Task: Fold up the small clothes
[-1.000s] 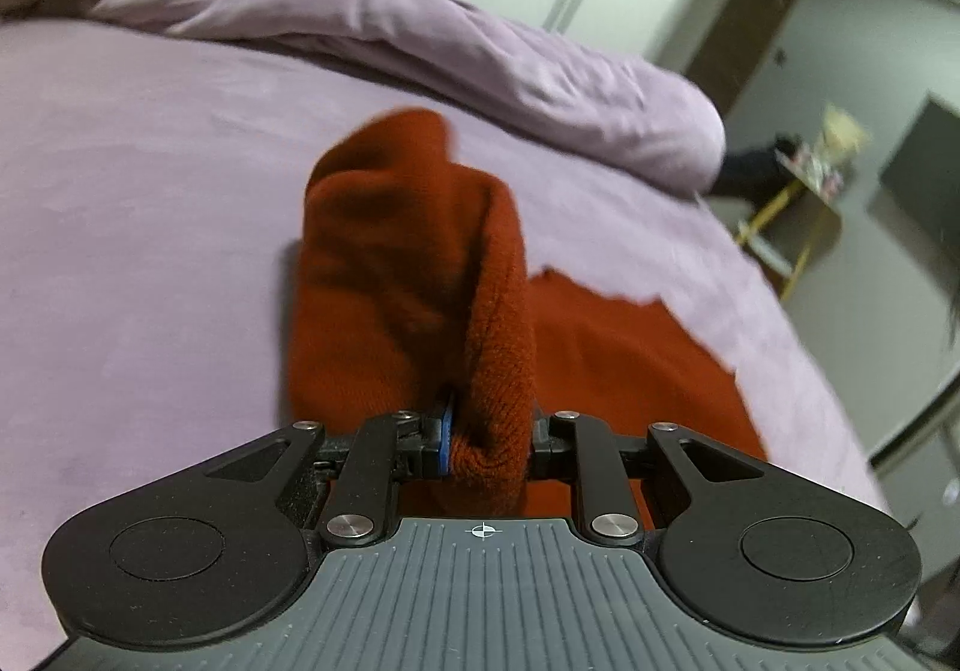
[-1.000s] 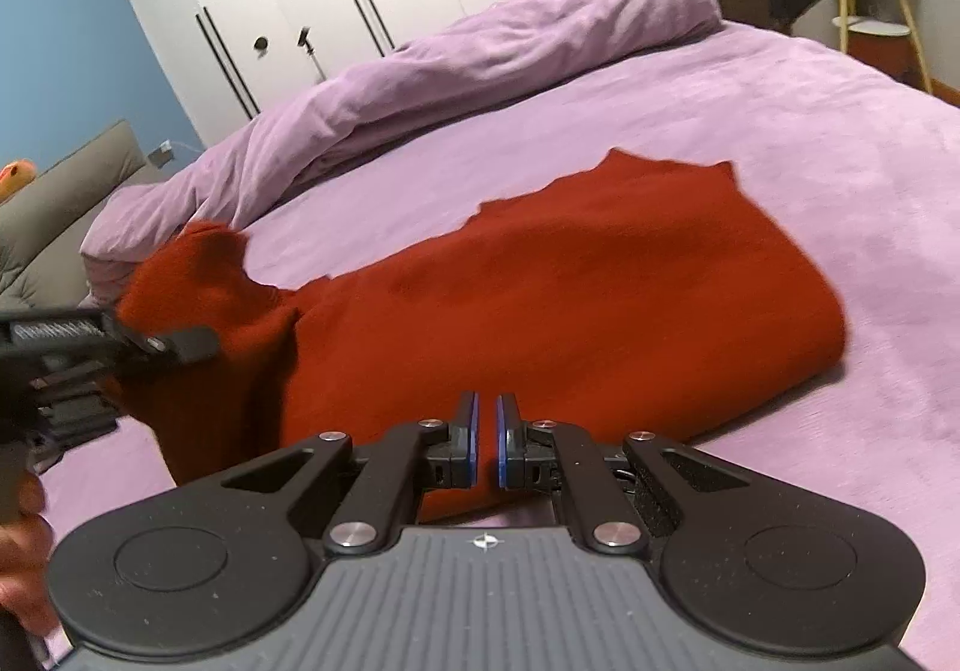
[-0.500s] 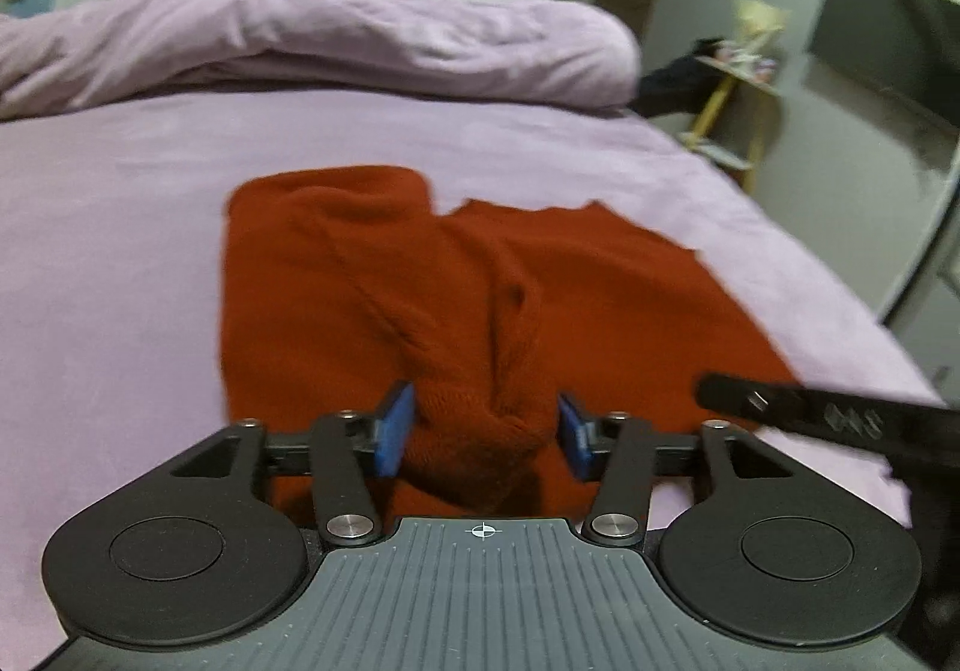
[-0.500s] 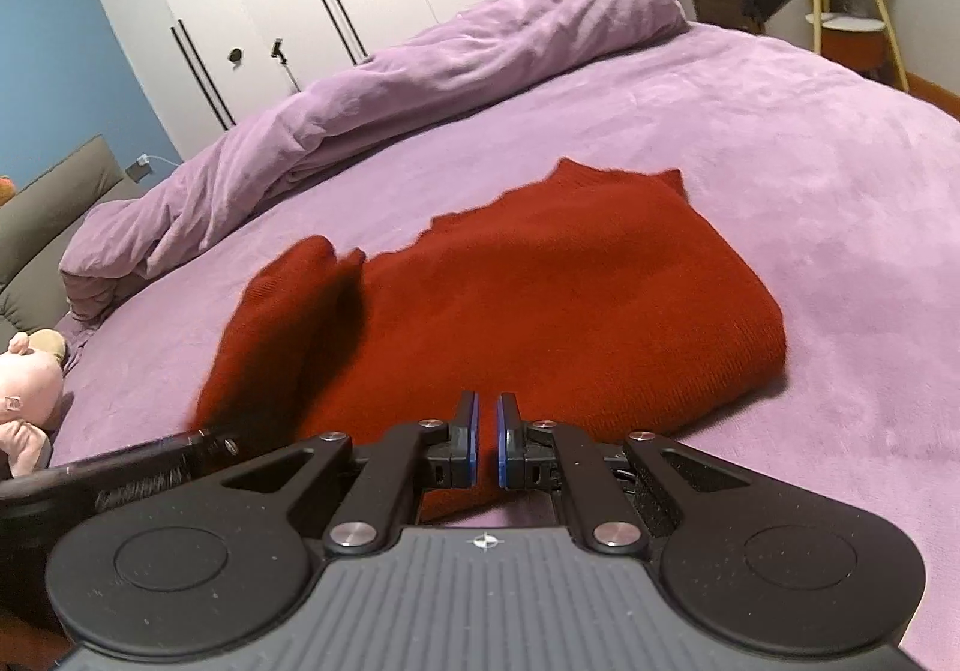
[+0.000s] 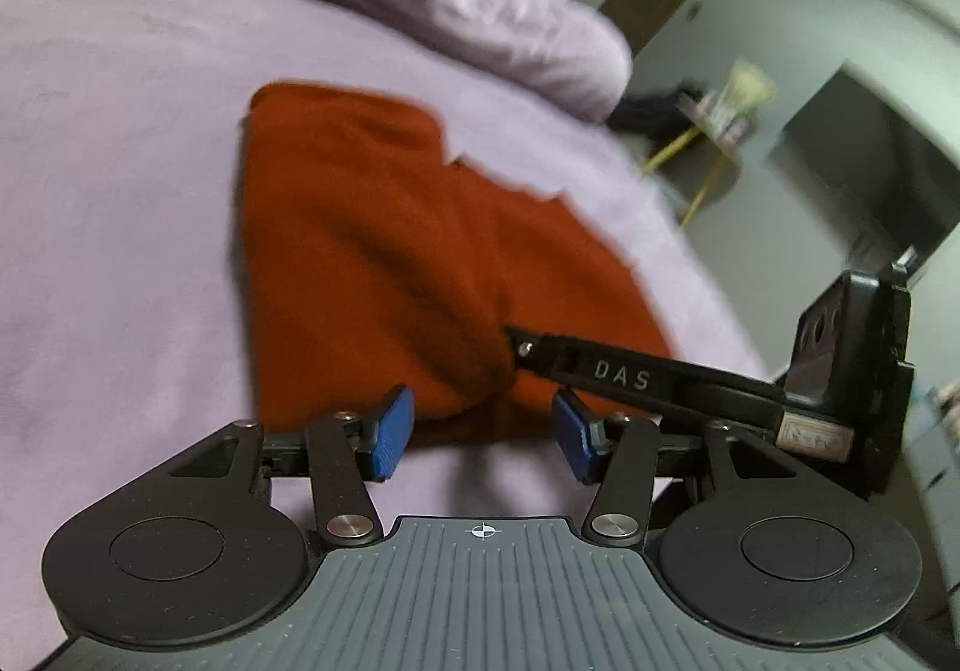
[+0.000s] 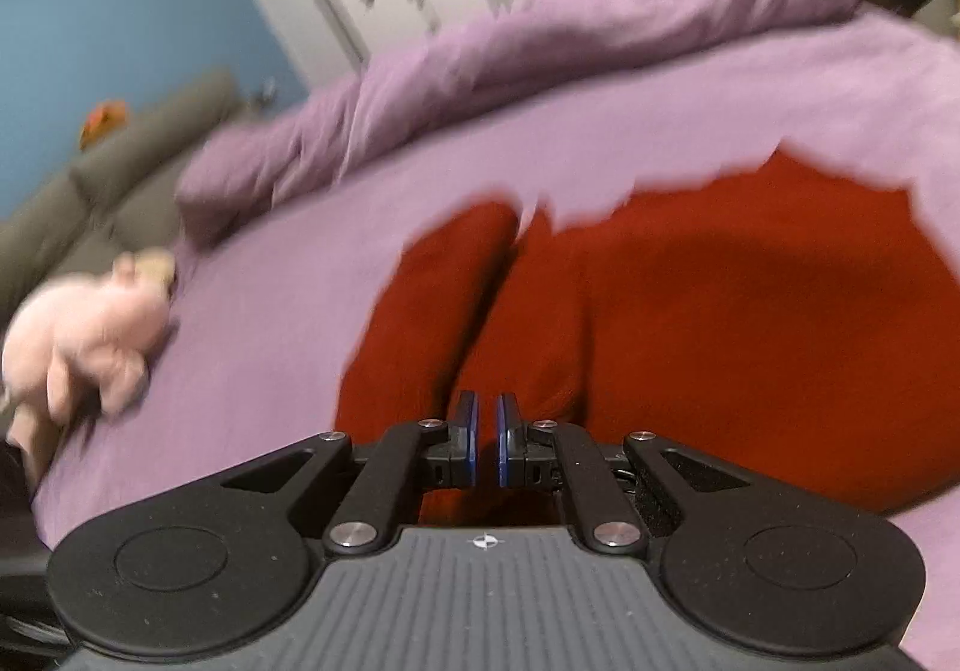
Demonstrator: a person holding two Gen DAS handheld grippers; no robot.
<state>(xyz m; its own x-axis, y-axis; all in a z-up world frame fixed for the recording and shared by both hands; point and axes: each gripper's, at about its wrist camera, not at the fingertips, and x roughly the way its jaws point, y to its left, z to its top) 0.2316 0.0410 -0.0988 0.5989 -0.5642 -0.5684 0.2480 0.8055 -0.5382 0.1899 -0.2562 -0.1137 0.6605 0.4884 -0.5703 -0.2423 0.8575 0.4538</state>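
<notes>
- The red sweater [image 5: 372, 251] lies flat on the lilac bed [image 5: 108, 191], straight ahead of both claws and just beyond their tips.
- In the left wrist view its long axis runs from the near edge at the claws away to the far left; one sleeve [image 6: 444, 299] is laid over the body along this same line.
- The left claw [image 5: 483, 431] stands about half open, its jaws have just been opening, and nothing is held: the near edge of the sweater is between the blue pads [image 5: 390, 431] but they do not press on it.
- The right claw [image 6: 486, 440] is closed and empty, and hovers over the near edge of the sweater.
- I judge the left claw the nearer one to take the next fold.
- Only the left wrist view shows the right claw's finger reaching in from the right over the cloth.
- Only the right wrist view shows a pink soft toy [image 6: 90, 335] far left on the bed.
</notes>
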